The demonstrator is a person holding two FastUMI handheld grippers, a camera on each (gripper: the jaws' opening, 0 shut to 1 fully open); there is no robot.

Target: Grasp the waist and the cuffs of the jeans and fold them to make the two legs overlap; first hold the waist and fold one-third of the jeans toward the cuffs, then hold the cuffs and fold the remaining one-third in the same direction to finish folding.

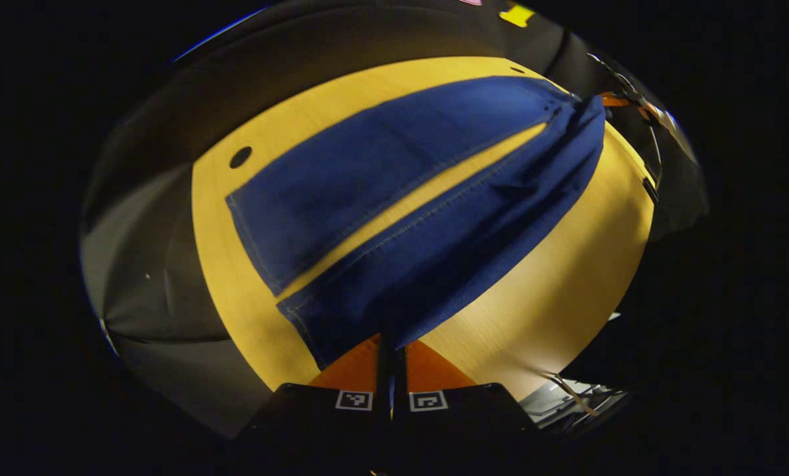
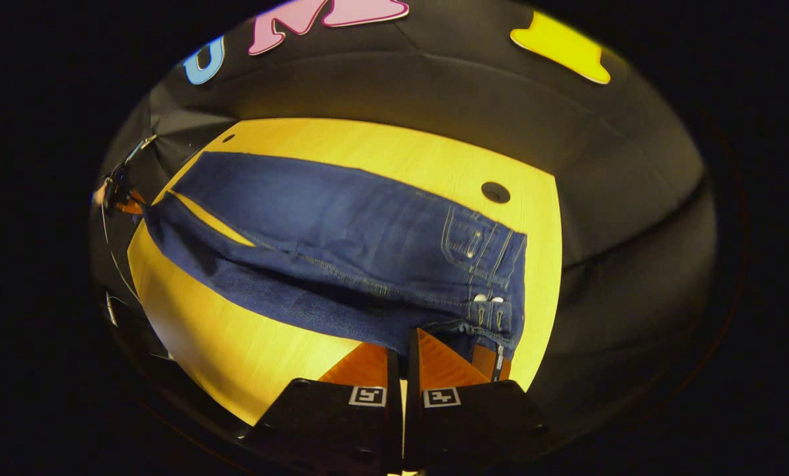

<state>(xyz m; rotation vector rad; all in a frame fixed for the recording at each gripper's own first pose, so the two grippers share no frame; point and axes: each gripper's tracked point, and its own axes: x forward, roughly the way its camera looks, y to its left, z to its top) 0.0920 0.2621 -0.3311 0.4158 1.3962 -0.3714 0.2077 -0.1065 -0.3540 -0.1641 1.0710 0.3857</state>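
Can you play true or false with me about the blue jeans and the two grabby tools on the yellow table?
1. The jeans lie on a yellow table. True.
2. The left tool pinches a cuff of the near leg. True.
3. The two legs already lie neatly stacked. False: a strip of table shows between them, so they are still apart.
4. The right tool holds the jeans at the waist end. True.
5. The jeans are folded into thirds. False: they are stretched out at full length.
6. The right tool stands wide open. False: its fingers are close together on the denim.
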